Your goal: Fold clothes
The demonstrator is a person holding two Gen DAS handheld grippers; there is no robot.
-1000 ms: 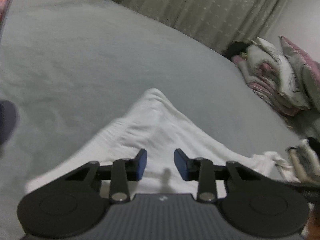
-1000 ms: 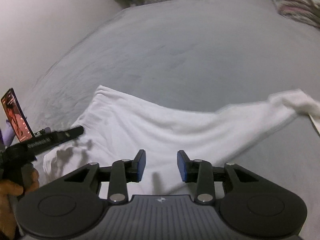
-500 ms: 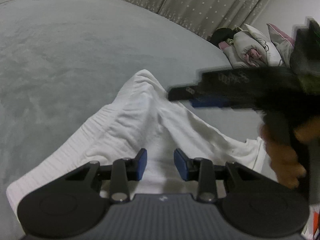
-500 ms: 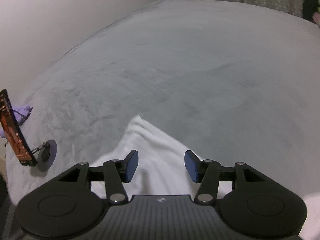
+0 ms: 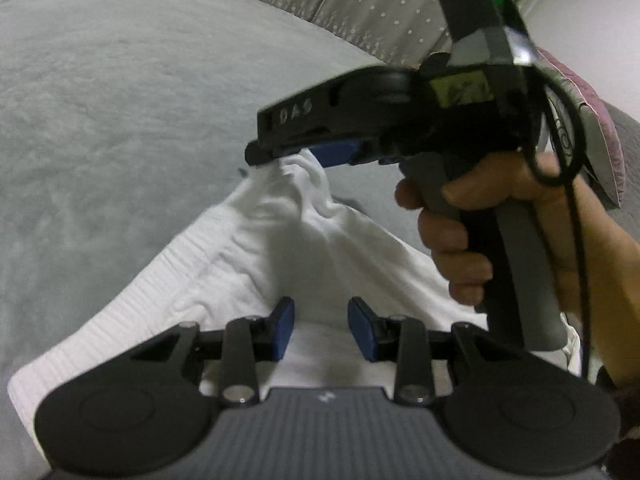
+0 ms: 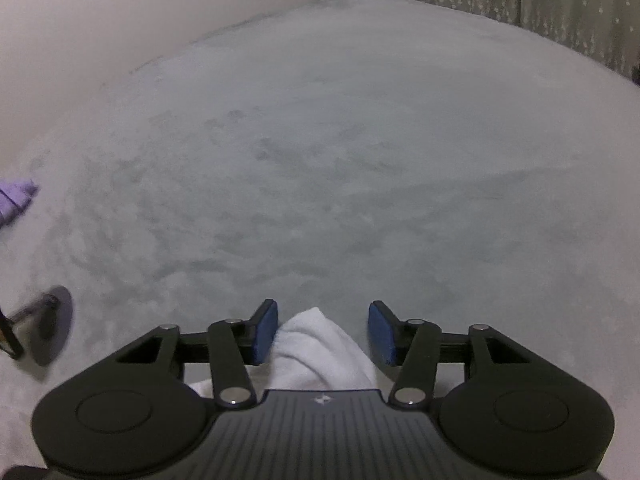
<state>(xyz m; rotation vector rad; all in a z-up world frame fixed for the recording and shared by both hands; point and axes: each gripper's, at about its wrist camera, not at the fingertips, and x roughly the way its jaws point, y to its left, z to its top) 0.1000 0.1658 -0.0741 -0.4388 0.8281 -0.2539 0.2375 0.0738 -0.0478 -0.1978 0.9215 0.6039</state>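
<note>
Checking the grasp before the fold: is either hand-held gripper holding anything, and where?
Neither. The right hand-held gripper is open around a corner of the white garment; the left hand-held gripper is open above it.

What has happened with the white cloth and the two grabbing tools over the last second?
The right gripper swung in over the white garment and now straddles its far tip, jaws open and not yet pinching. That tip looks bunched up beneath it. The left gripper moved closer over the garment's near part. Unchanged: the left gripper is open and holds nothing, and the garment lies on the grey bedcover.
</note>
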